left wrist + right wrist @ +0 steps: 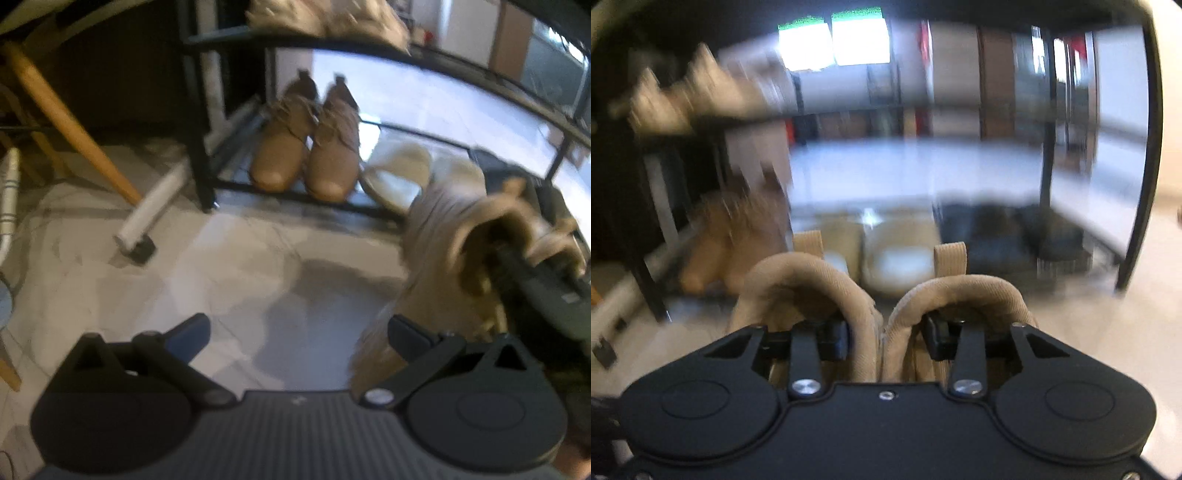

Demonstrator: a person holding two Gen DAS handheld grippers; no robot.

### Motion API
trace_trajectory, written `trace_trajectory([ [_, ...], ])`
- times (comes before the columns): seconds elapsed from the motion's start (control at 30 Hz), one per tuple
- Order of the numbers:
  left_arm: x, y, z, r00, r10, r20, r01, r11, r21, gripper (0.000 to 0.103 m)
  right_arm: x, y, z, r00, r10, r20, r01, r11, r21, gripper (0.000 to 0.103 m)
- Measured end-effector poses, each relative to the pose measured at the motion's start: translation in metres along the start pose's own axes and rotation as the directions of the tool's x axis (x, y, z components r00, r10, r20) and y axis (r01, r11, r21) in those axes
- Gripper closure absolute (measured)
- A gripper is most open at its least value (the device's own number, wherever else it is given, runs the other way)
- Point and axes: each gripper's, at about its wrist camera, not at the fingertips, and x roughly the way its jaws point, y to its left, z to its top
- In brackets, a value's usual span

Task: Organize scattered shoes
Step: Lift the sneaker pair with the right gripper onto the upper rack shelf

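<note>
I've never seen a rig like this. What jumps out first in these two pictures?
In the right wrist view, the right gripper pinches the inner collars of two tan boots pressed side by side, filling the foreground. In the left wrist view, the left gripper hangs open over pale floor, facing a black shoe rack where a pair of brown ankle boots stands on the bottom shelf.

our left gripper point(299, 338) is matte black with ribbed housing. our right gripper point(886, 338) shows silver screws and round caps.
</note>
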Motion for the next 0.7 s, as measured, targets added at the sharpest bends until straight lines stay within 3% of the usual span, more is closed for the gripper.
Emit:
trace_trajectory([
  [0.13,-0.015,0.009,0.009,0.996,0.029,0.079,-0.025,0.998,-0.051,0.001,-0.011,0.004,0.043,0.993,0.055,0.106,-0.052,0.998,-0.029,0.069],
  [0.3,-0.03,0.015,0.021,0.987,-0.006,0.16,0.022,0.995,-0.102,0.001,-0.005,0.007,0.124,0.964,0.131,0.233,-0.109,0.988,-0.106,0.069],
  [0.4,-0.034,0.014,0.025,0.985,-0.022,0.172,0.041,0.993,-0.108,0.001,0.011,0.009,0.167,0.966,0.142,0.217,-0.132,0.989,-0.06,0.069],
  [0.6,-0.033,0.021,0.029,0.987,-0.05,0.152,0.075,0.983,-0.166,0.001,0.066,0.007,0.212,0.981,0.083,0.173,-0.089,0.996,0.026,0.069],
  [0.7,-0.029,0.023,0.03,0.988,-0.06,0.139,0.086,0.978,-0.188,0.001,0.084,0.012,0.218,0.985,0.075,0.156,-0.074,0.997,-0.011,0.067],
])
